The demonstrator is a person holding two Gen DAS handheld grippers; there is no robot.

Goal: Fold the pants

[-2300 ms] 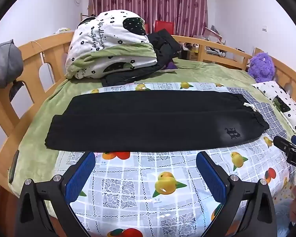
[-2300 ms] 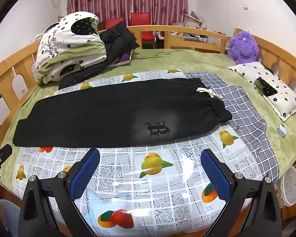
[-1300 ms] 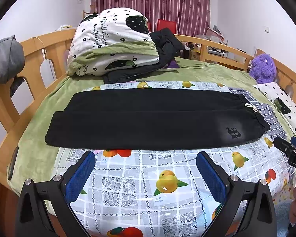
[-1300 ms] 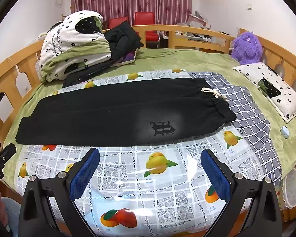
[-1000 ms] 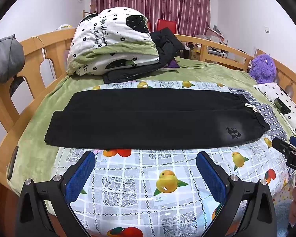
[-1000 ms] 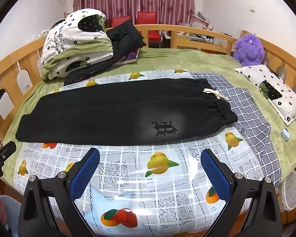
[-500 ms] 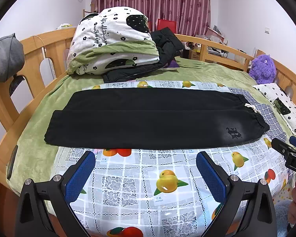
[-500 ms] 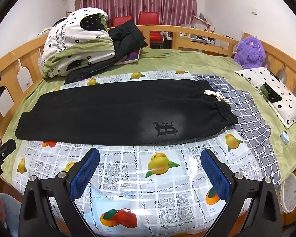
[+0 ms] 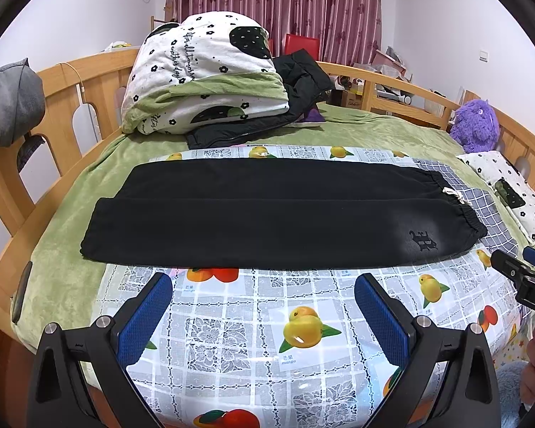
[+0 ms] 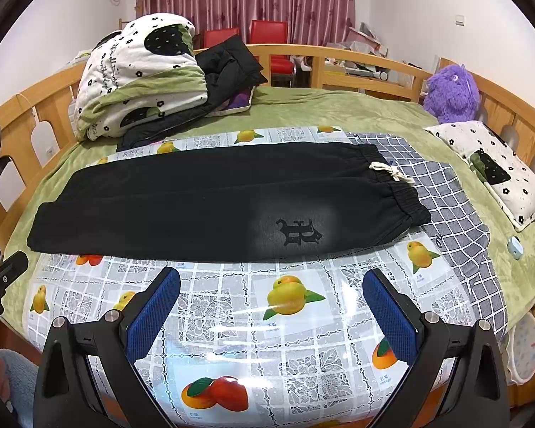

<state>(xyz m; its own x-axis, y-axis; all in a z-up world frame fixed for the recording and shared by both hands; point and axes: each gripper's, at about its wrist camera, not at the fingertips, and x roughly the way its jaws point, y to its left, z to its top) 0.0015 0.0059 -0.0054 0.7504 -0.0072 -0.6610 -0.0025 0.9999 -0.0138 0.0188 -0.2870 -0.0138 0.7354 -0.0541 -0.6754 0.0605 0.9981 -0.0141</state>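
We see the left hand-held gripper [image 9: 262, 299] spread wide, its blue pads [image 9: 144, 317] holding nothing, hovering over the fruit-print cloth [image 9: 303, 324] near the bed's front edge. The right hand-held gripper [image 10: 271, 296] is just as wide and empty, above the same cloth — its tip also shows at the right edge of the left wrist view.

Beyond both lie the black pants [image 9: 278, 214], flat and lengthwise across the cloth, one leg laid over the other. The cuffs point toward the left rail; the elastic waistband with its pale drawstring [image 10: 392, 173] lies to the right, resting partly on a grey checked sheet [image 10: 446, 199]. A dark emblem [image 10: 297, 232] marks the near leg close to the waist.

Farther out, a green blanket [image 9: 367, 133] covers the bed inside a wooden rail [image 9: 89, 85]. A folded flowered quilt [image 9: 203, 75] sits at the back left with a black jacket [image 9: 303, 75] beside it, touching. A purple plush toy [image 10: 449, 89] and a small pillow [image 10: 492, 167] lie at the right — well apart from the pants.
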